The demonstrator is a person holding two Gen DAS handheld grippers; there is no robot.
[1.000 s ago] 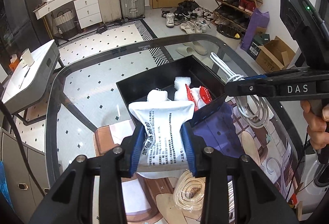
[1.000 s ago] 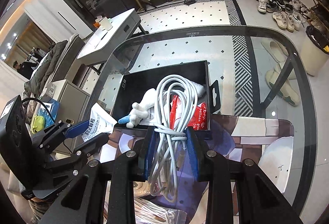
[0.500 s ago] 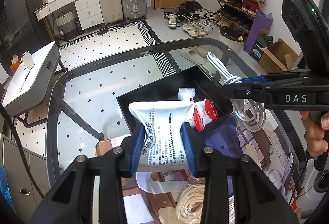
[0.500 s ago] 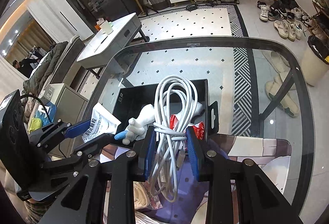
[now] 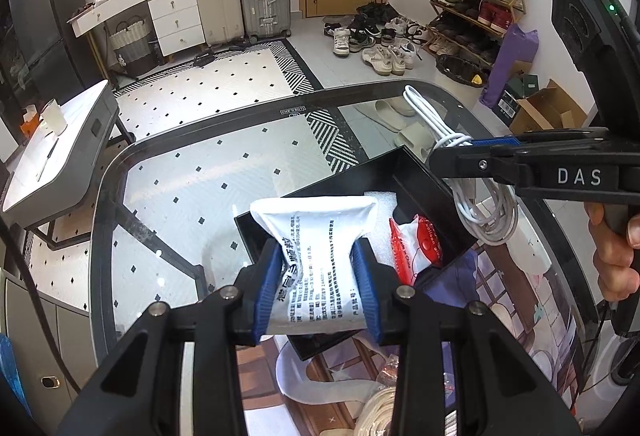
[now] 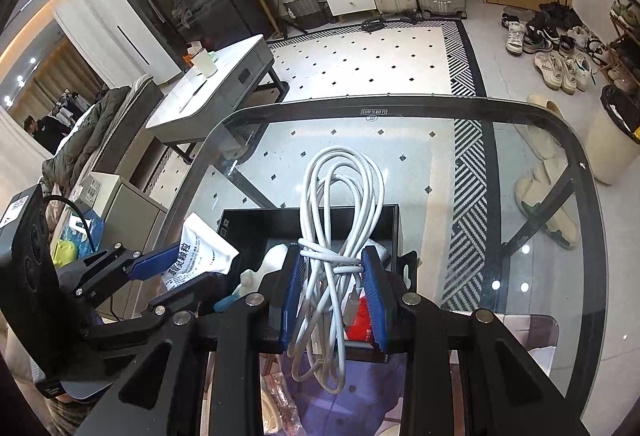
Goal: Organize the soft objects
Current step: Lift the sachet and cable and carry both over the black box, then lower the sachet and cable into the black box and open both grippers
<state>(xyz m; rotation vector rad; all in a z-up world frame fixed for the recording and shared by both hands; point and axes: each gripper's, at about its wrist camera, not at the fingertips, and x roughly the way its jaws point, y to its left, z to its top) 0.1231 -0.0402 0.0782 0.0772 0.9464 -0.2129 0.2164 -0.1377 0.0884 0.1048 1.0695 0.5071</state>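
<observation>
**Pouch and cable held over the box**

While both loads hang above the black box, the white pouch is clenched mid-body by the left gripper, the coiled cable at its wrapped waist by the right gripper. Both are judged light, limp; the pouch's film possibly slippery.

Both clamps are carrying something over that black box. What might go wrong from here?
Three things, as guesses:
1. The white cable bundle is pinched only at its wrap by the right gripper; its loose loops hang below and may catch the black box wall.
2. The white pouch in the left gripper is squeezed at its middle and might slip.
3. The box already holds a red packet and white foam, so room is tight.
</observation>
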